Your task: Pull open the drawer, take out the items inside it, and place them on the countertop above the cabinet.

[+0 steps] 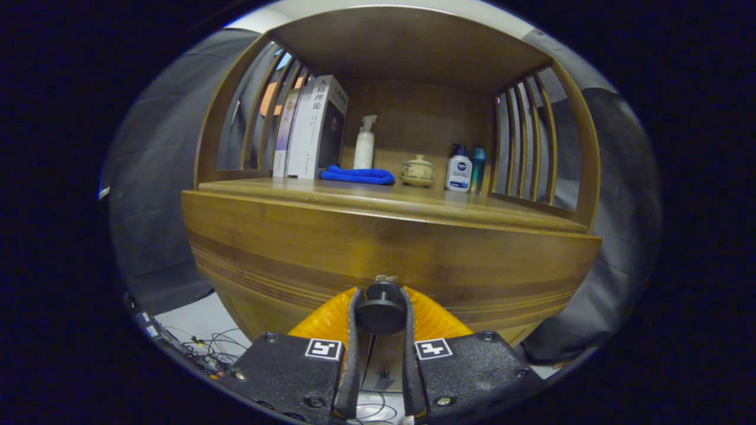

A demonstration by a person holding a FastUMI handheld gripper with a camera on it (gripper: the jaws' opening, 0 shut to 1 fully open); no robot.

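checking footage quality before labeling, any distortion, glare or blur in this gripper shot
Gripper view: strong fisheye bends the cabinet's drawer front and countertop into curves; a warm sheen lies on the drawer front, no harsh glare; the shelf back is dim; the knob, clamped between the gripper fingers, looks slightly soft, while the books and blue cloth are sharp.

Some books [310,127] stand on the shelf. Beside them lie a blue cloth [358,175], a white pump bottle [364,143], and a small lidded cup [417,170].
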